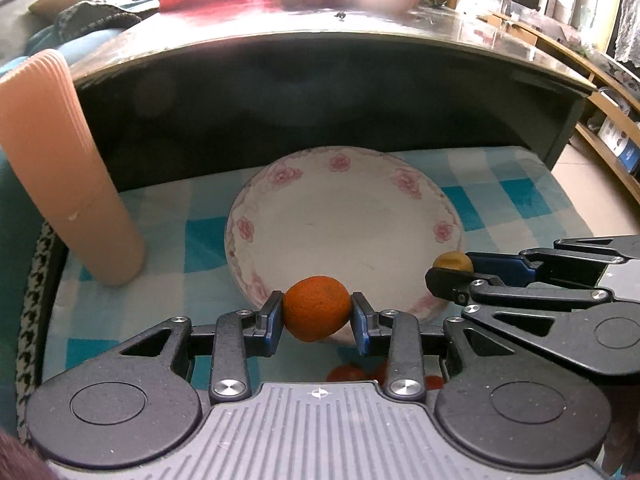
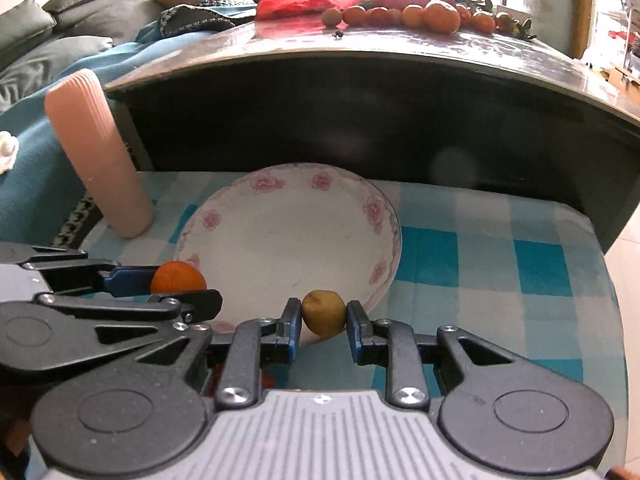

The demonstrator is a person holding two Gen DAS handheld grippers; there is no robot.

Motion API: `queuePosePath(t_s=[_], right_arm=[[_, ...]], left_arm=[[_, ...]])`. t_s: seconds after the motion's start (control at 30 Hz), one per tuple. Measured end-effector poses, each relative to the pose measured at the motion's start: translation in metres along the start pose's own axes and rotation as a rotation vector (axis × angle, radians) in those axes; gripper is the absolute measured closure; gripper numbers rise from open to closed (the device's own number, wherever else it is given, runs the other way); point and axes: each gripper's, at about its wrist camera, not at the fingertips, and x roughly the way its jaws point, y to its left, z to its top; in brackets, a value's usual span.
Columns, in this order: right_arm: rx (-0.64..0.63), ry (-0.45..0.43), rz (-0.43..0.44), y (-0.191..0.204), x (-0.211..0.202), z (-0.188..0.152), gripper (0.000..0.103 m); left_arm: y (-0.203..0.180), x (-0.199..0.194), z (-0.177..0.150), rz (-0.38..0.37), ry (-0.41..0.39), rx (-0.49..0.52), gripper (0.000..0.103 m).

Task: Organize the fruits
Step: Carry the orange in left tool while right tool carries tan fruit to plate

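While the left gripper (image 1: 316,314) clamps its jaws on an orange fruit (image 1: 316,308) at the near rim of the floral plate (image 1: 340,216), the right gripper (image 2: 323,314) pinches a yellow-brown fruit (image 2: 323,312) over the same rim; beyond, a pink ribbed cylinder (image 2: 96,148), then more fruits (image 2: 404,16) on the dark tabletop (image 2: 400,44)

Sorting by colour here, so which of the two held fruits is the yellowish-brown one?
The small fruit clamped in the right gripper, near the plate's right front rim. The left gripper holds a bright orange fruit, visibly larger.
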Motion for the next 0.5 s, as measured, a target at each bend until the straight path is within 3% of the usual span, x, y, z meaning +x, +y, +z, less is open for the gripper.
queuePosePath(t_s=[0.5], right_arm=[[-0.026,-0.006,0.016,-0.002,0.024,0.006,0.062]], left_arm=[[0.001,0.011,0.003,0.025,0.001,0.022,0.059]])
